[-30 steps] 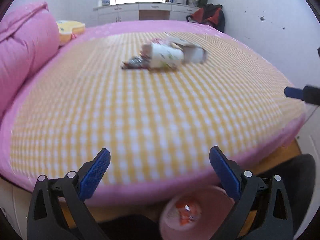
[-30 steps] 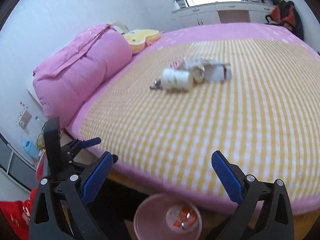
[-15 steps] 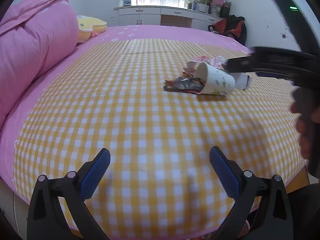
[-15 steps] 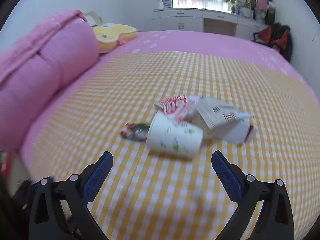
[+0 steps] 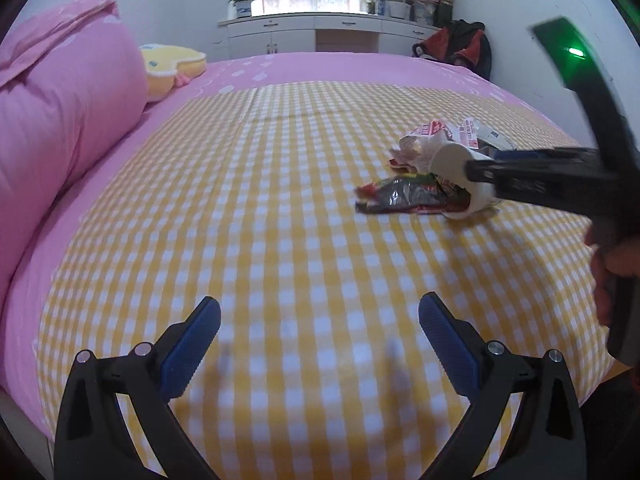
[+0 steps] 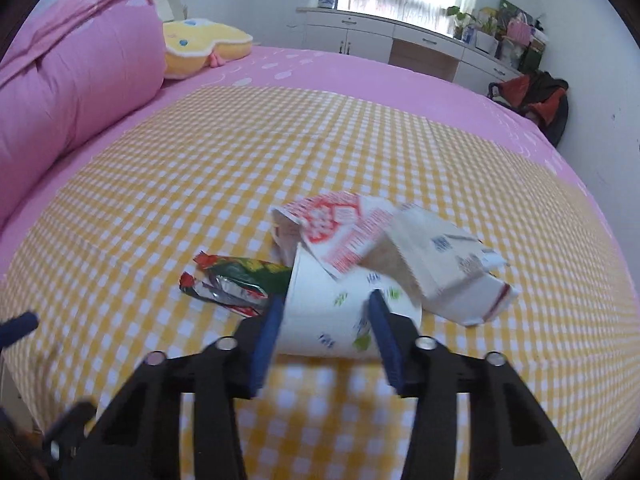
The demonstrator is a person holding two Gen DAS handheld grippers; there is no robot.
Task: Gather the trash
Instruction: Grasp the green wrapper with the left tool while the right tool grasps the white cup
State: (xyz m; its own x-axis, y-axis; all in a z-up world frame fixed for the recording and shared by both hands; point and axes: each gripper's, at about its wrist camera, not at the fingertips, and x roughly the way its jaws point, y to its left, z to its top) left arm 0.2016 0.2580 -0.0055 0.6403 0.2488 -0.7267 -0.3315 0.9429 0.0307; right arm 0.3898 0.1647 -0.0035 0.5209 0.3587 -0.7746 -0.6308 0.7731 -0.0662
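A pile of trash lies on the yellow checked bed cover: a white paper cup on its side, a crumpled foil snack wrapper at its mouth, a red-and-white wrapper and a flattened white carton on top. My right gripper has its blue pads on both sides of the cup, closed around it. In the left wrist view the right gripper reaches in from the right onto the cup beside the foil wrapper. My left gripper is open and empty over the near cover.
A rolled pink duvet lies along the left side, with a yellow plush cushion behind it. White cabinets under a window stand at the far wall. A red-and-black bag sits at the far right.
Both grippers moved forward over the bed. The right gripper reached the trash pile and narrowed its fingers around the paper cup. The left gripper stays open.
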